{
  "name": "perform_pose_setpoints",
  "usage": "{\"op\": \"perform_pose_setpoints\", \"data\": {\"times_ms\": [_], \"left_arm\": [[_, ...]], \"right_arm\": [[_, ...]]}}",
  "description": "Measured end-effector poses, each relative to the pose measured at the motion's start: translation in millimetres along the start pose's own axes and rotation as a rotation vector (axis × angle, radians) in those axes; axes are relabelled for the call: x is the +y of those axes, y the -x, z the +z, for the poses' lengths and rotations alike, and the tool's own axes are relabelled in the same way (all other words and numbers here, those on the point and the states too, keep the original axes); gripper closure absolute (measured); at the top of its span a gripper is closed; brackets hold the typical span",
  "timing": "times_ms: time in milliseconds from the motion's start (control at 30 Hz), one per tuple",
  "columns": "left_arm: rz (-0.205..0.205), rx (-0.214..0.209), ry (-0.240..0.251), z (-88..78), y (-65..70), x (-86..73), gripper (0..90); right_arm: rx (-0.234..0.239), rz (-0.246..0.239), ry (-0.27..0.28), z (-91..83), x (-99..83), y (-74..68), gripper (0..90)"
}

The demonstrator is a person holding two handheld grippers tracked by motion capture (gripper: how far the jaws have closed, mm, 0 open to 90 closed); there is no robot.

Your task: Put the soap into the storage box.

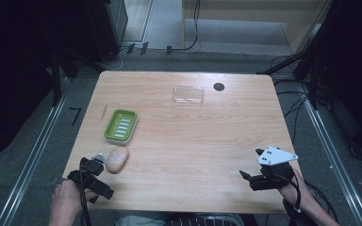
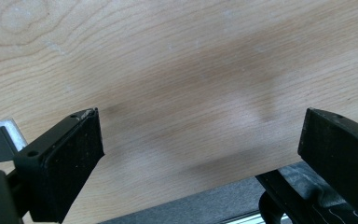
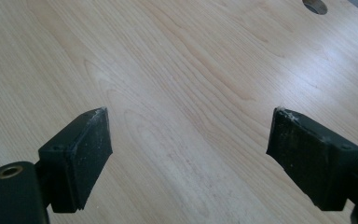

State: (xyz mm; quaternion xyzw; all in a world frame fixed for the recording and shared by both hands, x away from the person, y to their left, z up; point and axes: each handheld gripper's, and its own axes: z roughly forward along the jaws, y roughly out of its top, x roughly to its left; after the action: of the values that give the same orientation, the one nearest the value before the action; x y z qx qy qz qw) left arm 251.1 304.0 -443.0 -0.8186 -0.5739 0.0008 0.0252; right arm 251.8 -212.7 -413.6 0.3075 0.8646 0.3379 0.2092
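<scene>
Soap bar (image 1: 117, 159) sits just right of my left gripper (image 1: 96, 162), long axis pointing away toward the green dish (image 1: 121, 125); both grippers' fingers wide open, empty.

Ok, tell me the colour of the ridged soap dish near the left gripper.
Lime green soap dish, clearest in the high view.

Wooden table (image 1: 193, 141) bears green soap dish (image 1: 120, 125), soap bar (image 1: 117, 159), clear lid (image 1: 188, 94).
</scene>
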Motion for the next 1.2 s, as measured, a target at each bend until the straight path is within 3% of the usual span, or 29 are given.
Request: {"op": "perform_pose_setpoints", "data": {"times_ms": [833,1200], "left_arm": [[-0.007,-0.047,-0.034,-14.3,-3.3,12.3,0.8],[-0.012,-0.049,-0.015,-17.3,-4.9,25.7,0.8]], "right_arm": [[0.006,-0.019,0.000,4.4,5.8,-1.8,13.7],[0.008,-0.021,-0.001,5.8,7.2,-2.4,13.7]]}}
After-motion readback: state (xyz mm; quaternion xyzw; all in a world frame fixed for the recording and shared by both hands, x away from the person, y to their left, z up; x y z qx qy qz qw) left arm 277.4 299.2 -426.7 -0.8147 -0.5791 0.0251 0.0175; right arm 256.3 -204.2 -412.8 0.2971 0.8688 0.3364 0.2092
